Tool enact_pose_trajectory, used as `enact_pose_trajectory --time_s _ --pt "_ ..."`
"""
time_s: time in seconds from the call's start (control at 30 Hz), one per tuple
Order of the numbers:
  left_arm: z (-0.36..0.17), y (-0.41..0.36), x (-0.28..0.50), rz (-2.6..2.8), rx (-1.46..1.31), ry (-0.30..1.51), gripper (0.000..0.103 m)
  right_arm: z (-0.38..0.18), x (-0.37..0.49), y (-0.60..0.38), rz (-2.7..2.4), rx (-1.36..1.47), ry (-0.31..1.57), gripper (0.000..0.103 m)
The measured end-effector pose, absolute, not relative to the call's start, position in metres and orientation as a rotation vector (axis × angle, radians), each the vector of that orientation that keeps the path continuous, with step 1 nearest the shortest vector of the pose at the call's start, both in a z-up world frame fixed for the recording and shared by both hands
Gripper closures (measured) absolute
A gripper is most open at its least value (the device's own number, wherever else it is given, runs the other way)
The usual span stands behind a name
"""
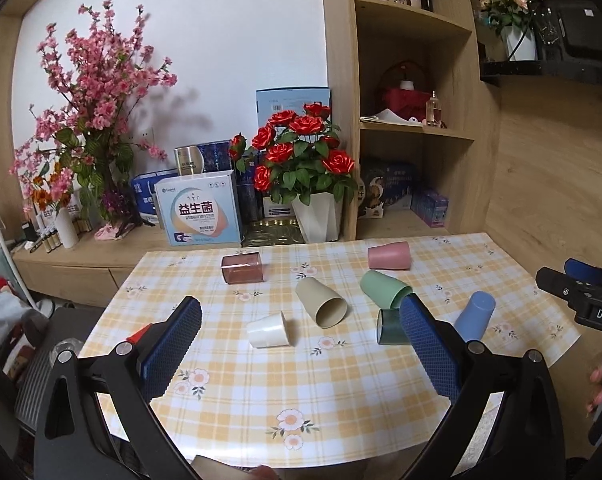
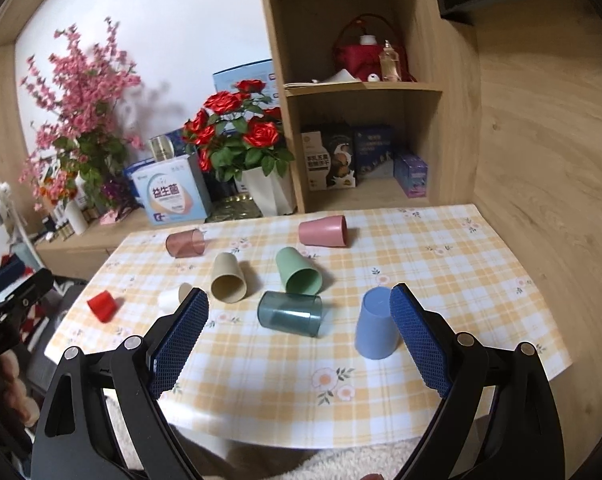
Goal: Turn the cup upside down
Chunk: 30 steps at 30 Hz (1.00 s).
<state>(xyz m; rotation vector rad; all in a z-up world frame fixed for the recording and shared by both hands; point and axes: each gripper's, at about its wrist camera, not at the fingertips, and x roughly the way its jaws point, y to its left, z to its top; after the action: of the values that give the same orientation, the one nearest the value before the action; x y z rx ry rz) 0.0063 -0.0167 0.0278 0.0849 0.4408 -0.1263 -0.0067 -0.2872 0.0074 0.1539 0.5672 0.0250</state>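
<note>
Several cups are on the checked tablecloth (image 2: 441, 256). A blue cup (image 2: 377, 324) stands upside down, also seen in the left wrist view (image 1: 477, 316). Lying on their sides are a dark teal cup (image 2: 291, 314), a green cup (image 2: 299, 272), a beige cup (image 2: 228, 278), a pink cup (image 2: 324, 231), a clear red cup (image 2: 185, 243), a white cup (image 1: 268, 330) and a small red cup (image 2: 102, 305). My right gripper (image 2: 299, 344) is open and empty, its right finger beside the blue cup. My left gripper (image 1: 301, 344) is open and empty above the table's near side.
A sideboard behind the table holds pink blossoms (image 1: 93, 120), red roses in a white vase (image 1: 309, 152) and boxes (image 1: 199, 214). A wooden shelf unit (image 2: 361, 88) stands at the back right. The table's front edge is close below both grippers.
</note>
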Motion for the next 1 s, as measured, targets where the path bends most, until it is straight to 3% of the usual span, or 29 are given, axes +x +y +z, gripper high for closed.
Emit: enact_pose_trajectory --time_s 1.0 --pt "0.027 0.000 -0.003 -0.100 0.066 0.439 0.006 0.013 -0.014 -0.281 0.005 0.132 0.550 0.014"
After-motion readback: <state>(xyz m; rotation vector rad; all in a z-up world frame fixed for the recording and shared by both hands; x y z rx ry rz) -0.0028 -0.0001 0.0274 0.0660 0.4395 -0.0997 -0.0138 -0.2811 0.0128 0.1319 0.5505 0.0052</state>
